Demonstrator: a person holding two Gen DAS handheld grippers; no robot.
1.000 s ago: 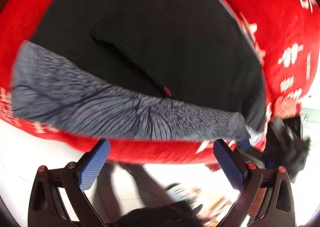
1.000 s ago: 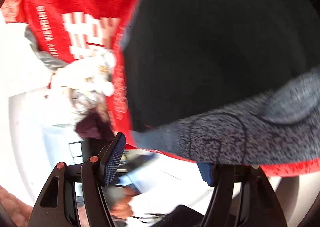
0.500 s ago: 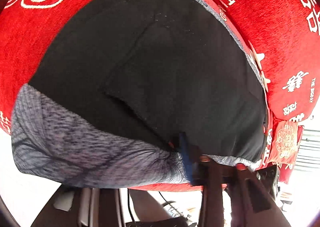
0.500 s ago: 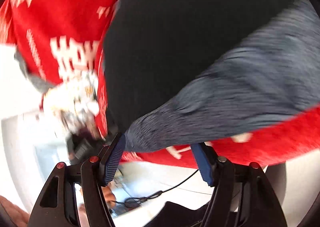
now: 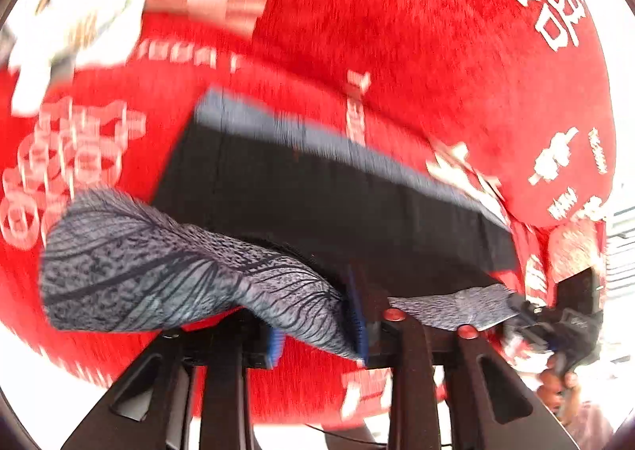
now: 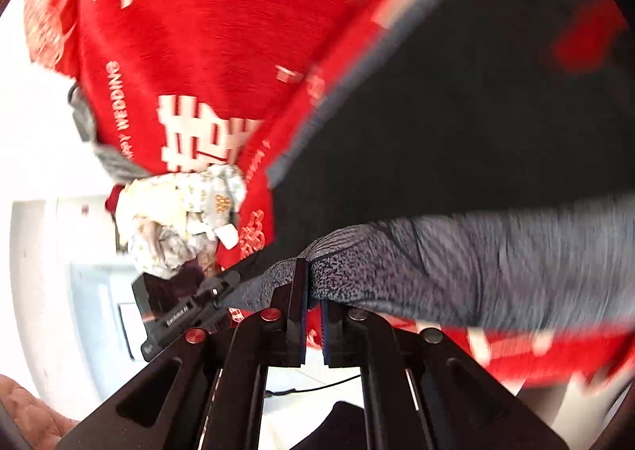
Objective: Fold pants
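Observation:
Black pants (image 5: 337, 199) with a grey patterned waistband (image 5: 158, 271) lie on a red cloth. My left gripper (image 5: 317, 327) is shut on the grey waistband and lifts it off the cloth. In the right wrist view the black pants (image 6: 476, 124) fill the right side. My right gripper (image 6: 313, 315) is shut on the grey waistband (image 6: 456, 271) near its other end. The other gripper shows at the right edge of the left wrist view (image 5: 563, 319) and at the left of the right wrist view (image 6: 182, 315).
A red plush cloth (image 5: 436, 33) with white wedding lettering covers the table and shows in the right wrist view too (image 6: 218, 33). A pile of pale crumpled clothes (image 6: 178, 211) lies at the cloth's edge. The white floor (image 6: 39, 172) lies beyond.
Both grippers were open at the waistband a second ago. Both have closed on it and lifted it, bunching the band up over the black fabric.

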